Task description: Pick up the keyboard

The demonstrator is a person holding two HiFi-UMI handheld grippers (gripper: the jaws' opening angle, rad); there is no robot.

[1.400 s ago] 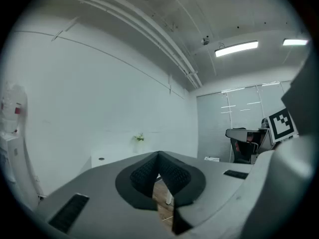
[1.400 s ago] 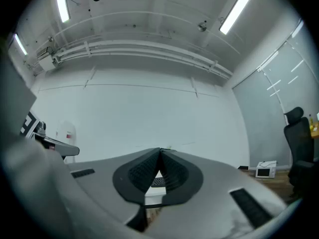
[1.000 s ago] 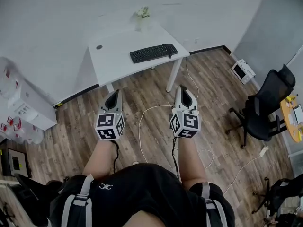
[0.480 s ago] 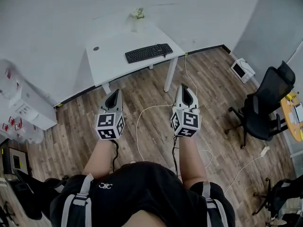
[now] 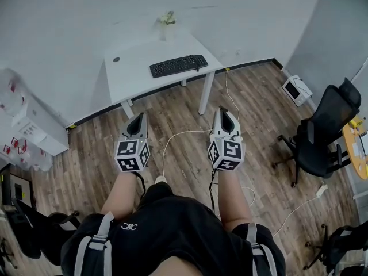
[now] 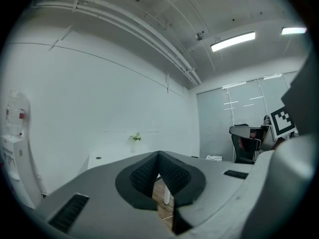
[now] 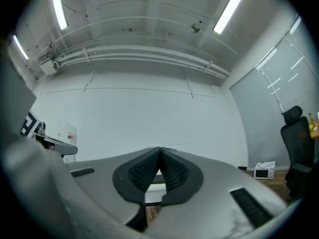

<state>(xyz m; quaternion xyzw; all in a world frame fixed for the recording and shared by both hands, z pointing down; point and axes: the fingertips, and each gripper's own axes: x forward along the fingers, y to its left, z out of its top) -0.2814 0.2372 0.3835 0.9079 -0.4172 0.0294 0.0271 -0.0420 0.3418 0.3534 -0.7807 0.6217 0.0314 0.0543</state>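
A black keyboard (image 5: 179,65) lies on a white table (image 5: 135,73) against the far wall, well ahead of both grippers. My left gripper (image 5: 137,119) is held out over the wooden floor, shut and empty, still well short of the table. My right gripper (image 5: 223,114) is level with it on the right, also shut with nothing in it. In the left gripper view the left gripper (image 6: 158,154) has its pads closed together, with the table (image 6: 107,159) beyond. A sliver of the keyboard (image 7: 158,179) shows behind the tips of the right gripper (image 7: 161,149) in the right gripper view.
A small plant (image 5: 167,19) stands at the table's back edge. White cables (image 5: 172,140) trail across the wooden floor. A black office chair (image 5: 325,131) stands at the right, a white box (image 5: 296,88) by the wall, and white shelving (image 5: 26,128) at the left.
The table and keyboard have slid left and slightly up in the head view as I move over the floor. Both grippers stay shut and keep their places in the view.
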